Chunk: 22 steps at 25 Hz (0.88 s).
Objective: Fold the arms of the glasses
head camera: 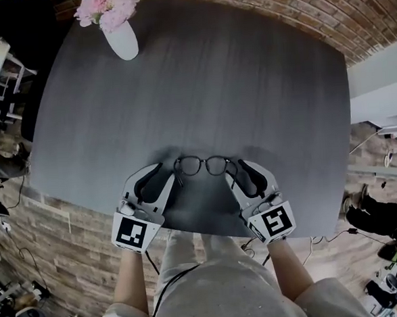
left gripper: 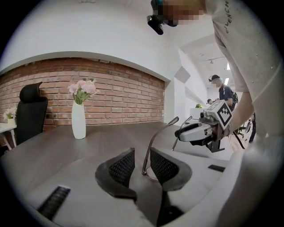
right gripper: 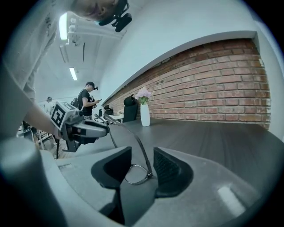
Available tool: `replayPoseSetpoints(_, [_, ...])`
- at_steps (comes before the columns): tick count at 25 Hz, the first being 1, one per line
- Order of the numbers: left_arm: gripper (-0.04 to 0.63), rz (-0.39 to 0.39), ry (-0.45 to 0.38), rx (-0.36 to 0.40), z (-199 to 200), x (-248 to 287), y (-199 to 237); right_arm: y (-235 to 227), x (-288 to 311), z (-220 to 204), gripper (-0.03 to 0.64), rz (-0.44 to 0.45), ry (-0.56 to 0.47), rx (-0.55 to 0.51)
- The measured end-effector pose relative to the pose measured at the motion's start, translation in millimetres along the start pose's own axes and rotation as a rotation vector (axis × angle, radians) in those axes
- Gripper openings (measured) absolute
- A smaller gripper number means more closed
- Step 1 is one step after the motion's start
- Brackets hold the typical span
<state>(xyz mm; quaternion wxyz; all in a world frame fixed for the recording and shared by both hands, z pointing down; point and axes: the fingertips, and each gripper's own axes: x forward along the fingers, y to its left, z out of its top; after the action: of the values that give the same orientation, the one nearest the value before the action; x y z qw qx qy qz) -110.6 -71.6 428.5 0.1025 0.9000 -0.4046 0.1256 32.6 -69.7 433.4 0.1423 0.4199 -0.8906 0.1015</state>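
Glasses (head camera: 203, 165) lie on table (head camera: 214, 85) at near edge, between your claws. Your left claw (left gripper: 142, 165) open, left-side arm (left gripper: 155, 137) standing in gap, not pinched. Your right claw (right gripper: 142, 165) open too, right-side arm (right gripper: 140, 150) between jaws. Both arms look unfolded: nothing done yet, both folds left.

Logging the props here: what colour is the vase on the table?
The vase is plain white, holding pink flowers; clearest in the left gripper view.
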Motion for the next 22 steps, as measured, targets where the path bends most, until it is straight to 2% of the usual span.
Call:
replayPoseSetpoints(7, [0.106, -0.049, 0.006, -0.018, -5, 9, 2, 0, 7, -1, 0.132, -0.038, -0.004, 0.017])
replayPoseSetpoints(14, [0.106, -0.105, 0.004, -0.032, -9, 11, -1, 10, 19, 3, 0.117, -0.046, 0.014, -0.025])
replayPoseSetpoints(22, [0.106, -0.114, -0.005, -0.04, -9, 10, 3, 20, 34, -2, 0.078, -0.038, 0.062, -0.067])
